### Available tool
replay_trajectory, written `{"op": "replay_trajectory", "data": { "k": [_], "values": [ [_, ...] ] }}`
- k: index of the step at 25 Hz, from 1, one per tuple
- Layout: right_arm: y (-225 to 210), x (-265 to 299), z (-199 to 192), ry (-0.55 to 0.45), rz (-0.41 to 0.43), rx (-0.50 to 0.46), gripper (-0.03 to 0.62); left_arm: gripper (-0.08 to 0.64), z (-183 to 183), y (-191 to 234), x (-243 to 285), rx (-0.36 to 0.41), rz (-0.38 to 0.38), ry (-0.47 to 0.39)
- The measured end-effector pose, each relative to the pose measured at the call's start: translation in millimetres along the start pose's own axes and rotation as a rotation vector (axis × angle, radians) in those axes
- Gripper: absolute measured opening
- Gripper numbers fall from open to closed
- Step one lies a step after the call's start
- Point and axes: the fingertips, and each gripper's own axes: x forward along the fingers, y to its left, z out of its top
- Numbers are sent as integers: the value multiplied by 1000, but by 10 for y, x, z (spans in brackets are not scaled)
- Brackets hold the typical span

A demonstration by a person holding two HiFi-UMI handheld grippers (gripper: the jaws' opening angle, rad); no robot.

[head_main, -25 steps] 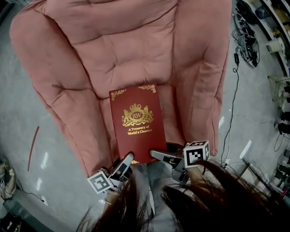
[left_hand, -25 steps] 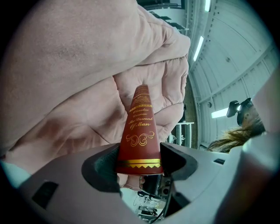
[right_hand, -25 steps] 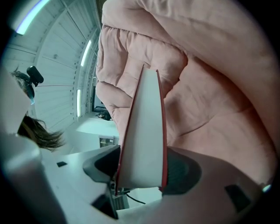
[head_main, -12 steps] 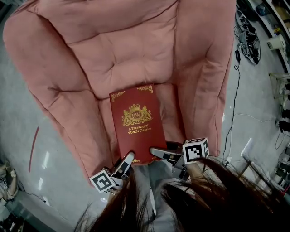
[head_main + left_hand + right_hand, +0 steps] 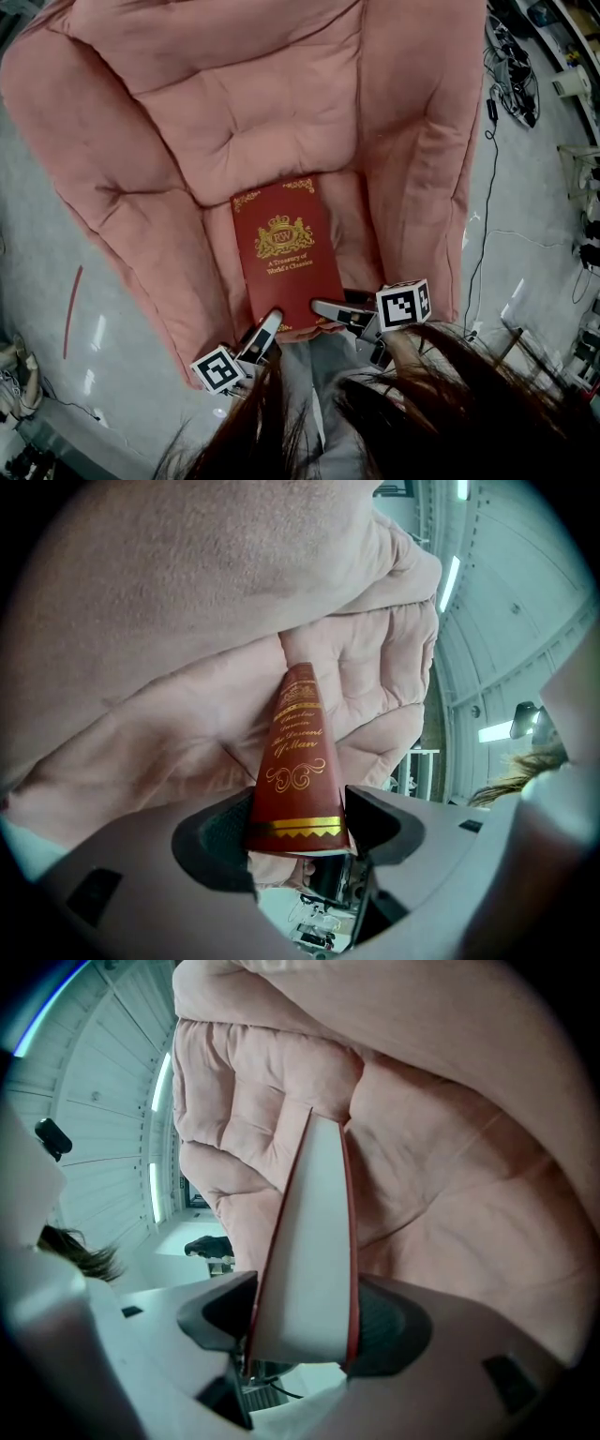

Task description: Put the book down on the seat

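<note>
Book lying on seat, gold-lettered spine seen only from left gripper, jaws opening, pads touching it, right gripper clamped on page edge.

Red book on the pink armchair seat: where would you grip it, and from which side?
Its near short edge, from the seat's open front. The red book sits cover-up along the seat, with armrests and backrest walling the other three edges. The left gripper holds the spine corner, the right gripper the page-side corner.
</note>
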Motion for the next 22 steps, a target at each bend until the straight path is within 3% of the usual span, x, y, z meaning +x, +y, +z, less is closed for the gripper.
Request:
{"op": "replay_trajectory", "data": {
  "k": [11,15,18,22],
  "values": [
    [-167,40,-36,16,-34,-2,299,299,-33,136,46,21,56,18],
    [-214,70,-41,24,-47,-2,301,308,-2,190,60,87,81,31],
    [-249,85,-48,33,-61,-5,302,317,-8,248,51,92,128,36],
    [-307,98,-44,45,-97,-39,305,331,21,264,94,186,154,54]
  ]
}}
